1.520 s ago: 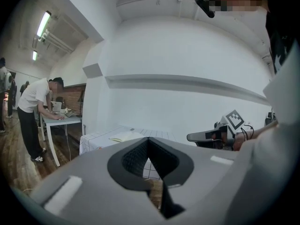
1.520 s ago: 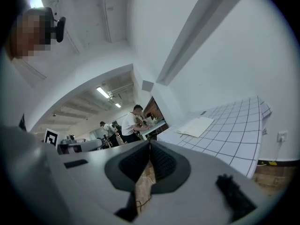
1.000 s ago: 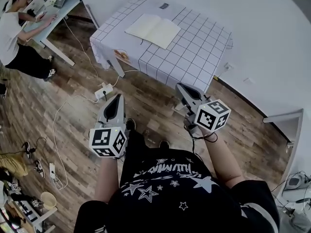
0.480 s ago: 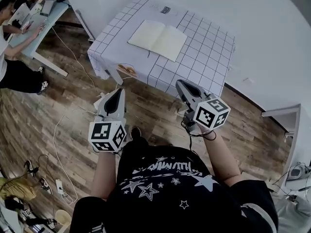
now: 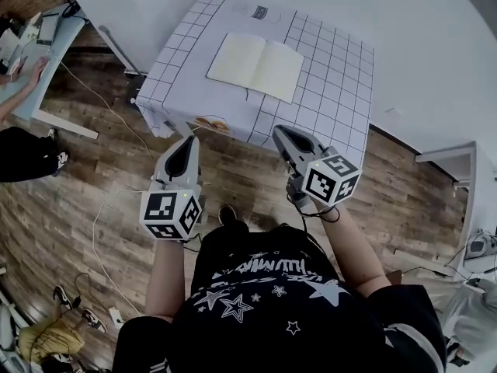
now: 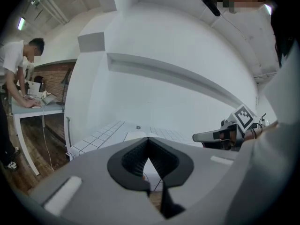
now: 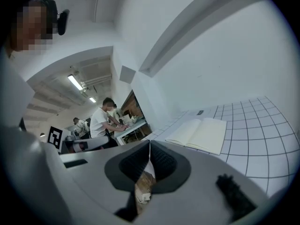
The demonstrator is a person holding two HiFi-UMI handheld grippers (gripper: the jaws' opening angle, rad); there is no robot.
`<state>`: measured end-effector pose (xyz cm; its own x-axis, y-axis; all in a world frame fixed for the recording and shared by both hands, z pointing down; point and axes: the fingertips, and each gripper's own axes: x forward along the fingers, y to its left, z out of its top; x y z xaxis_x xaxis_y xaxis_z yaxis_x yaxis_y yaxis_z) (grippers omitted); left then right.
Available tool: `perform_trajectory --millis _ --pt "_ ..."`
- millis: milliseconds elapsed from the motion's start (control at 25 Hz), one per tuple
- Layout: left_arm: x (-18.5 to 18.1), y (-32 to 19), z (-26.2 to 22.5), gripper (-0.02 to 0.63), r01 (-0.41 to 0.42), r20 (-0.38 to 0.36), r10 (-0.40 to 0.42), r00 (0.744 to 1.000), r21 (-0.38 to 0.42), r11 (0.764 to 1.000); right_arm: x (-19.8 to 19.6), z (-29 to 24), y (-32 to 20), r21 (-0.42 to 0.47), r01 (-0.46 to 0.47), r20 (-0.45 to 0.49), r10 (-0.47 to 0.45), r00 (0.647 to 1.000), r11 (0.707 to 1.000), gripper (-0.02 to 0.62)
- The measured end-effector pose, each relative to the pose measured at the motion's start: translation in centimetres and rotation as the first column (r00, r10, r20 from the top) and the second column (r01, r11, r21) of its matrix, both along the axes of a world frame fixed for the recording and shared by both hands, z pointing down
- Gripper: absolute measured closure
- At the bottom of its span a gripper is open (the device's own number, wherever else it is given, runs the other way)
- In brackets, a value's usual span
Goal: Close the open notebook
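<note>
Closer now, the table [image 5: 334, 92] carries the notebook [image 5: 256, 67], lying open. Left gripper [image 5: 189, 141] and right gripper [image 5: 279, 132] hover short of its near edge, jaws pressed together, holding nothing.

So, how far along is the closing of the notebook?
Nothing is done yet: the notebook lies open and flat on the table. The left gripper and right gripper are shut, empty, and held over the floor, short of the table. Left: reach the notebook and fold one cover over.
</note>
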<state>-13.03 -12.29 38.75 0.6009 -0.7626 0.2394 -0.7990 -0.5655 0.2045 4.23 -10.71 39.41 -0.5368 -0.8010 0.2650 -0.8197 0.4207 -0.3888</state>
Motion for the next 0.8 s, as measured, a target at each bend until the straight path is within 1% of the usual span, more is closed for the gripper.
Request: perform_trajectory --millis 160,320,440,640,800 --pt "-0.5 -1.3 1.1 0.597 -0.052 -0.004 0.051 0.999 -0.028 0.998 -1.1 1.1 -0.1 -0.039 -0.029 -0.013 0.028 1.0 0.999 0.58" --pt "-0.4 -2.4 1.8 0.597 -0.088 -0.01 0.087 0.996 -0.044 0.995 -0.9 1.7 0.0 -0.068 -0.065 -0.026 0.063 0.998 0.996 0.579" --pt "0.1 -3.0 1.9 0.597 -0.106 -0.01 0.106 0.994 -0.049 0.993 -0.7 1.8 -0.1 -0.076 -0.075 -0.03 0.073 0.997 0.994 0.579" --pt "1.4 -4.4 2.3 0.597 -0.102 -0.008 0.101 0.995 -0.057 0.993 0.4 1.9 -1.3 -0.07 -0.071 -0.022 0.07 0.997 0.995 0.58" --pt "2.7 -5.6 1.8 0.597 -0.085 0.016 0.086 0.996 -0.044 0.995 1.7 1.9 -3.8 -0.047 -0.054 0.008 0.054 0.999 0.997 0.58"
